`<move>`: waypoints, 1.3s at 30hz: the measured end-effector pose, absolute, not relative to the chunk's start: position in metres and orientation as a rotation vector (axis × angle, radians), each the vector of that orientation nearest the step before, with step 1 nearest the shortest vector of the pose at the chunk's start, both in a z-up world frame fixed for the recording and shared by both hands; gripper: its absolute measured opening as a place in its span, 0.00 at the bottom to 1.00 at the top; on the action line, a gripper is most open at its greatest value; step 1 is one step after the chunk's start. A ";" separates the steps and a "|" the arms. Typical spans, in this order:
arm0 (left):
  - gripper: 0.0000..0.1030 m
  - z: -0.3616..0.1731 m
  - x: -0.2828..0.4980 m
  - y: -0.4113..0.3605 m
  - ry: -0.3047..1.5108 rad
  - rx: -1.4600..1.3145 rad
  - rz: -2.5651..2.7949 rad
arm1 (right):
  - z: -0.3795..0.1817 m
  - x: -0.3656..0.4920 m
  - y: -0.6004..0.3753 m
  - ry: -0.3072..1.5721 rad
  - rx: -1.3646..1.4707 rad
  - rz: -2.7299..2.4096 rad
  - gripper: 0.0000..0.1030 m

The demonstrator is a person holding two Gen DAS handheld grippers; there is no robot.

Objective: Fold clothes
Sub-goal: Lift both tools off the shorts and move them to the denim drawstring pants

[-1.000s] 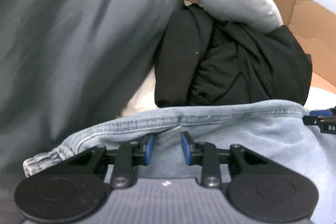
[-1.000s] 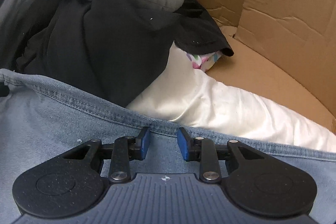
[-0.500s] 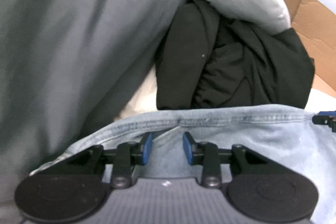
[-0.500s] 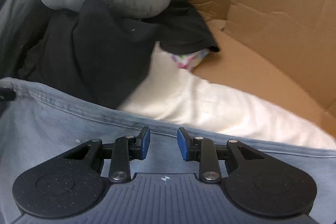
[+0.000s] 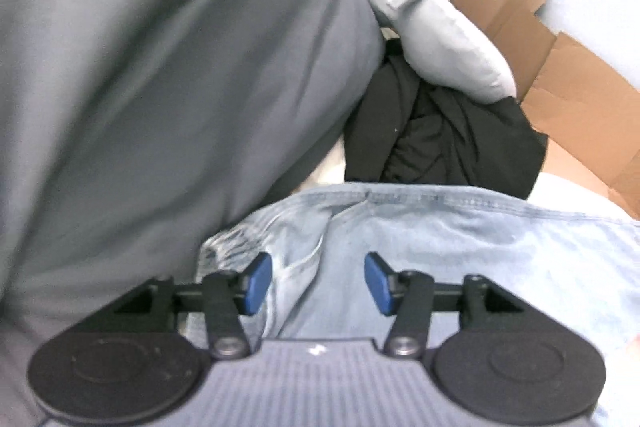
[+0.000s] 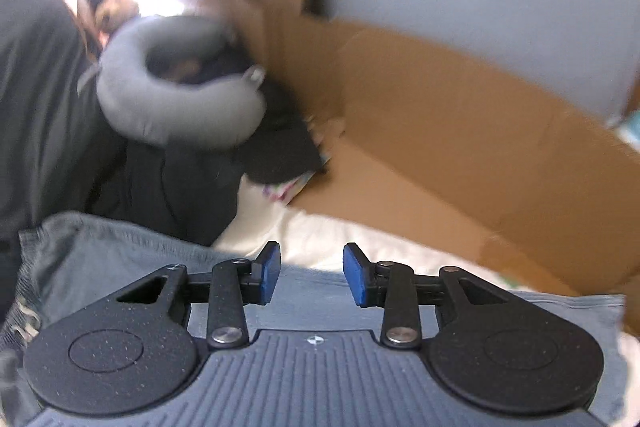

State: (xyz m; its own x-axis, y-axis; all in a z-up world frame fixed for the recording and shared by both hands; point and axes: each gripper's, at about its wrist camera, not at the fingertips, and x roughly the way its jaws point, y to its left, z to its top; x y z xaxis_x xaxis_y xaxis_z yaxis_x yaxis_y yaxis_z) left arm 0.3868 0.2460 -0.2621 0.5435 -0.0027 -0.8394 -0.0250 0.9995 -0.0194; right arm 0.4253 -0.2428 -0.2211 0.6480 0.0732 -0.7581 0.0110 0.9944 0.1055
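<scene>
cardboard box (image 6: 460, 131) behind, neck pillow's (image 6: 176, 103) full curve in right view only, both tongs (image 5: 316, 283) (image 6: 312, 277) released above denim (image 5: 460, 239)

- One pair of light-blue jeans (image 5: 460, 239), filling the 6 o'clock part of both wrist views.
- One black garment (image 5: 440, 143), bunched at centre in the left view, at 9 o'clock in the right.
- One grey neck pillow (image 6: 168, 107), curled on the black garment, toward 10 o'clock in the right view.
- One large grey cloth (image 5: 172, 75), covering 9 to 12 o'clock in the left view.
- One white sheet or pillow (image 6: 320, 239), just past the jeans' edge at centre.
- One cardboard box (image 6: 460, 131), running from 12 to 3 o'clock.
- Two grippers: left gripper (image 5: 316, 281) and right gripper (image 6: 312, 275), each with two blue pads spread apart.
</scene>
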 end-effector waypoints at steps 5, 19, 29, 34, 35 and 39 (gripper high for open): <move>0.54 -0.224 0.351 0.257 0.995 -0.072 0.029 | -0.151 0.377 -0.275 0.815 0.131 -0.017 0.41; 0.59 -0.124 0.253 0.250 0.987 -0.063 0.019 | 0.072 0.238 -0.365 0.599 0.159 -0.135 0.44; 0.65 -0.079 0.196 0.244 0.980 -0.063 0.009 | 0.173 0.142 -0.408 0.544 0.145 -0.067 0.52; 0.71 -0.060 0.174 0.241 0.954 -0.071 -0.014 | 0.188 0.092 -0.416 0.543 0.118 -0.041 0.54; 0.72 -0.056 0.170 0.241 0.944 -0.077 -0.016 | 0.191 0.082 -0.416 0.542 0.114 -0.032 0.55; 0.83 -0.042 0.153 0.243 0.907 -0.103 -0.010 | 0.189 0.043 -0.413 0.538 0.127 -0.015 0.74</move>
State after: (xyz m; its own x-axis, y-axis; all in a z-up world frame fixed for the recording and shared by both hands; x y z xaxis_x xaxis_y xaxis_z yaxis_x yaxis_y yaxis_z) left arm 0.1529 0.2430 -0.0418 0.6166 -0.0519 -0.7856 -0.0353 0.9950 -0.0934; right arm 0.0432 -0.4134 0.1892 0.8591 0.0194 -0.5115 0.0471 0.9920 0.1168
